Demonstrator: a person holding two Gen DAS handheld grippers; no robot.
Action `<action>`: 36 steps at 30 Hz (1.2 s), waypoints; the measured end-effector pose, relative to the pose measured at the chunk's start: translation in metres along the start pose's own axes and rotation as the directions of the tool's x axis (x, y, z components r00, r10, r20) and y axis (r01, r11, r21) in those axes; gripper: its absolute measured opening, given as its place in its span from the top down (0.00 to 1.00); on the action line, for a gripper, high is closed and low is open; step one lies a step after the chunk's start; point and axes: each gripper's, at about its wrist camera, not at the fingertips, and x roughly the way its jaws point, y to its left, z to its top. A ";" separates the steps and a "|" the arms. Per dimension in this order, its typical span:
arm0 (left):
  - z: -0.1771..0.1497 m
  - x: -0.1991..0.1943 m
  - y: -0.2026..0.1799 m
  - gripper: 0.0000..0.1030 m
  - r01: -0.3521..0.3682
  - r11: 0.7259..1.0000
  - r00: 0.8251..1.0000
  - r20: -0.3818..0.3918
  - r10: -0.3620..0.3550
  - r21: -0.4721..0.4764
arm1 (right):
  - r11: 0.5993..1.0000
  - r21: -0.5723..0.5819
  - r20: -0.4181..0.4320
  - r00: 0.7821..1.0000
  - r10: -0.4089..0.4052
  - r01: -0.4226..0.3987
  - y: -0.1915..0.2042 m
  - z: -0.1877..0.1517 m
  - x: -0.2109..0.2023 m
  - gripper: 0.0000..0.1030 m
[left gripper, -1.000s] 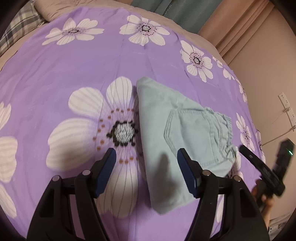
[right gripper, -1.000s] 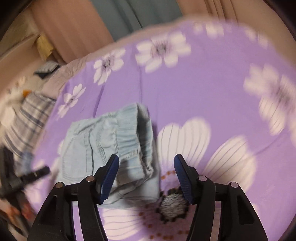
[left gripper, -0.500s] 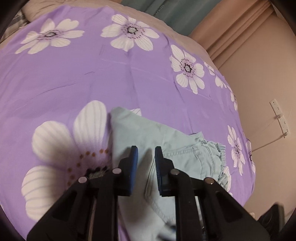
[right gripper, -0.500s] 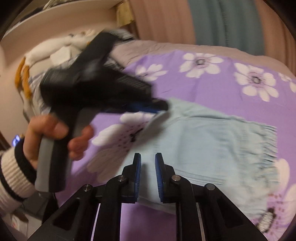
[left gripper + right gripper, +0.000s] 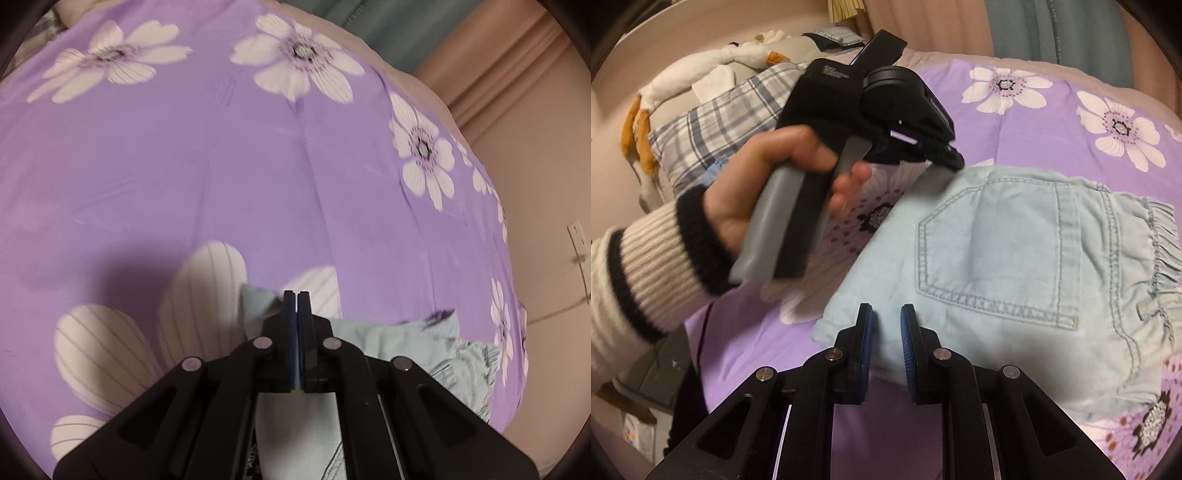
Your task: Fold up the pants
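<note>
I am working over a bed [image 5: 258, 166] spread with a purple cover printed in big white flowers, and the pants [image 5: 997, 240] lie on it near me as a pale denim packet, pocket [image 5: 990, 236] up and gathered waistband [image 5: 1160, 243] to the right in the right view. By my reading I am at the grasp before another fold. The left gripper [image 5: 297, 295] sits at the far corner of the edge opposite the waistband, its fingers [image 5: 290, 317] together and, as far as I can make out, pinching that corner. The right gripper [image 5: 886, 314] sits at the near corner of the same edge, its fingers [image 5: 866, 332] a narrow gap apart with the thick cloth edge filling it, so I take that as a hold too. Next I would lift both corners together, level with each other, carry them across toward the waistband and lay them down without dragging the layer underneath; the left pinch looks shallow and could slip. The cover looks soft and creased, so it may ruck under the cloth. Around the bed I see a pinkish wall [image 5: 535, 221] and curtains [image 5: 498, 74], a plaid pillow [image 5: 720, 122] at the head, a white and orange toy [image 5: 701, 70] behind it, and a socket [image 5: 578, 236]. My hand [image 5: 768, 192] and ribbed sleeve [image 5: 639, 273] show on the left grip.
</note>
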 end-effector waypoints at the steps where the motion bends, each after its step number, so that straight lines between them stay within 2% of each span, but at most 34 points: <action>1: -0.001 -0.006 0.000 0.86 -0.006 1.000 1.000 0.011 0.006 0.002 | 1.000 0.007 0.009 1.000 0.011 -0.011 0.002 -0.004 -0.006 0.83; 2: -0.003 -0.012 0.000 0.67 -0.018 1.000 1.000 0.022 0.018 0.011 | 1.000 0.018 0.023 1.000 0.019 -0.019 -0.001 -0.005 -0.013 0.83; 3: -0.010 -0.023 0.000 0.59 -0.033 0.999 0.999 0.036 0.032 0.028 | 0.999 0.028 0.039 0.999 0.016 -0.017 -0.004 -0.005 -0.021 0.83; 4: -0.016 -0.028 0.000 0.57 -0.028 0.999 0.999 0.043 0.027 0.040 | 0.999 0.039 0.067 0.998 -0.004 0.001 -0.010 -0.005 -0.033 0.83; 9: -0.058 -0.051 -0.007 0.58 0.003 0.995 1.000 0.024 -0.005 0.104 | 0.978 0.156 0.150 0.976 -0.159 0.136 -0.054 0.007 -0.064 0.83; 12: -0.091 -0.060 -0.025 0.59 0.011 0.983 1.000 0.012 -0.013 0.182 | 0.937 0.239 0.139 0.947 -0.291 0.253 -0.078 0.010 -0.070 0.83; 13: -0.104 -0.062 -0.030 0.64 0.016 0.977 1.000 0.006 -0.018 0.212 | 0.926 0.261 0.129 0.940 -0.315 0.274 -0.085 0.009 -0.070 0.83; 14: -0.114 -0.061 -0.035 0.71 0.012 0.971 1.000 -0.001 -0.012 0.241 | 0.918 0.275 0.120 0.938 -0.326 0.284 -0.086 0.010 -0.068 0.83; 15: -0.126 -0.061 -0.038 0.73 -0.003 0.961 1.000 -0.007 0.005 0.275 | 0.912 0.291 0.109 0.937 -0.332 0.290 -0.093 0.006 -0.068 0.83; 17: -0.145 -0.056 -0.041 0.72 -0.026 0.947 0.999 -0.028 0.037 0.321 | 0.907 0.298 0.064 0.941 -0.332 0.299 -0.097 -0.002 -0.059 0.83; 19: -0.160 -0.060 -0.039 0.71 -0.025 0.943 0.999 -0.021 0.034 0.333 | 0.908 0.262 0.029 0.937 -0.347 0.328 -0.092 -0.010 -0.052 0.83; 22: -0.169 -0.068 -0.031 0.71 0.006 0.952 0.999 -0.039 0.006 0.307 | 0.912 0.226 0.022 0.934 -0.355 0.342 -0.085 -0.017 -0.053 0.83; 25: -0.180 -0.075 -0.026 0.68 0.000 0.954 0.999 -0.038 0.012 0.301 | 0.919 0.231 -0.002 0.945 -0.327 0.319 -0.086 -0.022 -0.057 0.83; 28: -0.183 -0.089 -0.013 0.68 0.050 0.976 0.998 -0.050 -0.040 0.212 | 0.919 0.253 -0.013 0.951 -0.310 0.303 -0.089 -0.024 -0.068 0.82; 29: -0.184 -0.094 -0.008 0.67 0.073 0.982 0.997 -0.053 -0.065 0.175 | 0.917 0.265 -0.016 0.953 -0.304 0.297 -0.090 -0.025 -0.072 0.76; 30: -0.185 -0.099 -0.003 0.65 0.089 0.986 0.995 -0.049 -0.083 0.144 | 0.916 0.284 -0.014 0.957 -0.291 0.283 -0.091 -0.028 -0.078 0.60; 32: -0.185 -0.104 0.005 0.50 0.118 0.989 0.992 -0.044 -0.114 0.089 | 0.912 0.333 0.014 0.966 -0.260 0.240 -0.098 -0.035 -0.089 0.39; 33: -0.185 -0.106 0.009 0.46 0.134 0.990 0.990 -0.044 -0.132 0.053 | 0.910 0.351 0.031 0.968 -0.249 0.223 -0.102 -0.037 -0.093 0.34; 36: -0.180 -0.104 0.021 0.44 0.169 0.985 0.984 -0.047 -0.171 -0.040 | 0.877 0.458 0.066 0.978 -0.200 0.148 -0.125 -0.047 -0.101 0.34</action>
